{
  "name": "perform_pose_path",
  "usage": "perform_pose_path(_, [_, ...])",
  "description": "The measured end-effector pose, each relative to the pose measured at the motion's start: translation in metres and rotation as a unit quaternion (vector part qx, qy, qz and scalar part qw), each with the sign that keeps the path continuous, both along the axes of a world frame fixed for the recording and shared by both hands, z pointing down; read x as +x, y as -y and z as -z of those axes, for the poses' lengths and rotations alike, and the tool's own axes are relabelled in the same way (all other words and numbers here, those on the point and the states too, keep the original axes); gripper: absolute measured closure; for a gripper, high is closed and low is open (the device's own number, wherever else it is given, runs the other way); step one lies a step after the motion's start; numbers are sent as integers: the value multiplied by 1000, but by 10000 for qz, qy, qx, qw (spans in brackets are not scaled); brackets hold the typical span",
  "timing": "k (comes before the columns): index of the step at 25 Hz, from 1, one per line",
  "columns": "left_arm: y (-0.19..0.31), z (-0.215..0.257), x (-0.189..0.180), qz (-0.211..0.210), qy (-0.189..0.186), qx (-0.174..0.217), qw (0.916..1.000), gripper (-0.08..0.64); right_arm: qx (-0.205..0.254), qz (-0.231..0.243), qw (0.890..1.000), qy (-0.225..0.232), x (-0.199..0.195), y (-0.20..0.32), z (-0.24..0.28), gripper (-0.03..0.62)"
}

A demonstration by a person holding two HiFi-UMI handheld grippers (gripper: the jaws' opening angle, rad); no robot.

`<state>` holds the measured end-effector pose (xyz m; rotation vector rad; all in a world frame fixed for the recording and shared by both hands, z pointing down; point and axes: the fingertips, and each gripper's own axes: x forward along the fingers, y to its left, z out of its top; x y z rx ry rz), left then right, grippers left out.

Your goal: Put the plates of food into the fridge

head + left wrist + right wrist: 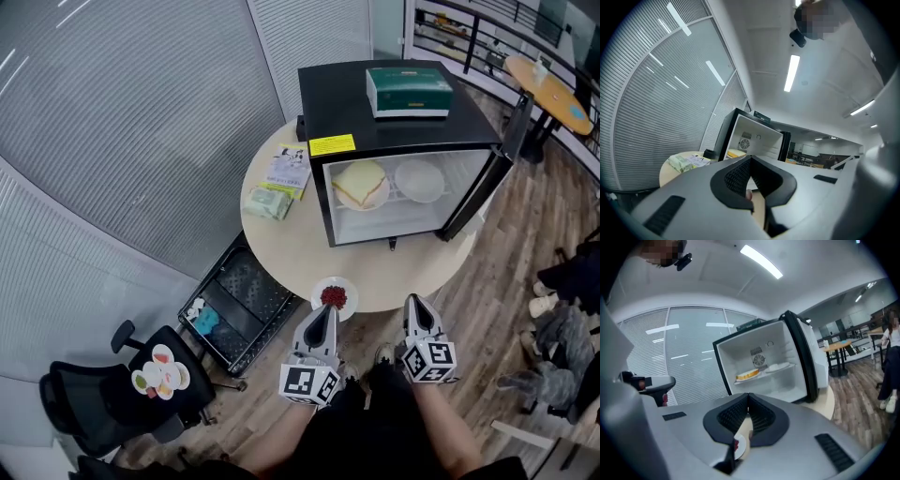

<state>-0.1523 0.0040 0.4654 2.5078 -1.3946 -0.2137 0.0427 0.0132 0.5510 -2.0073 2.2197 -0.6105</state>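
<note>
A small plate of red food (344, 287) sits at the near edge of the round tabletop (286, 242), the one dish outside the open fridge (394, 112), where a plate with a yellow slice (361, 185) and a white plate (419, 180) share the wire shelf. The left gripper (324, 311) hovers with its tips over the plate's near rim; its jaws are drawn together at the tips, and no view shows the rim pinched between them, though something pale and pinkish shows through the hollow behind the tips. The right gripper (415, 302) hangs off to the side of the plate, jaws likewise closed and holding nothing. From its own camera the plate lies low and to the left of its jaws, and the fridge straight ahead beyond them. The step in hand looks to be picking up this plate, and doing it well probably means parting the left jaws first, lowering them so one slides under the rim and the other comes down on top — a bite deep enough that the plate does not tip. Carried level, it should then go straight ahead of the jaws into the fridge, likely to the bare floor below the shelf, as both shelf places are taken. The door edge on the right is the thing to clear.
</note>
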Motion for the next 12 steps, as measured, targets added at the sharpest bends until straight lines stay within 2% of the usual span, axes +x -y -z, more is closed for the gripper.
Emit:
perform_pose_path(2, [-1,-7,-11,87,112,-68,9999,555,-395,-32,9978,532,-10,0,-34,583])
perform_pose_path(4, [-1,-13,-17,120,257,-87,9996,555,-759,-76,9886,1297,-20,-1,-71,584])
perform_pose_path(7, [2,-13,-19,124,249,-104,9996,555,-1095,-87,9674,2283,-37,-4,-121,583])
perform_pose_path(10, [2,-25,-18,68,404,-107,9991,555,-1450,-60,9462,2893,-62,-10,-169,583])
perform_pose_path(12, [-2,-37,-17,58,459,-191,9987,555,-1699,26,9264,3361,-82,-19,-194,581])
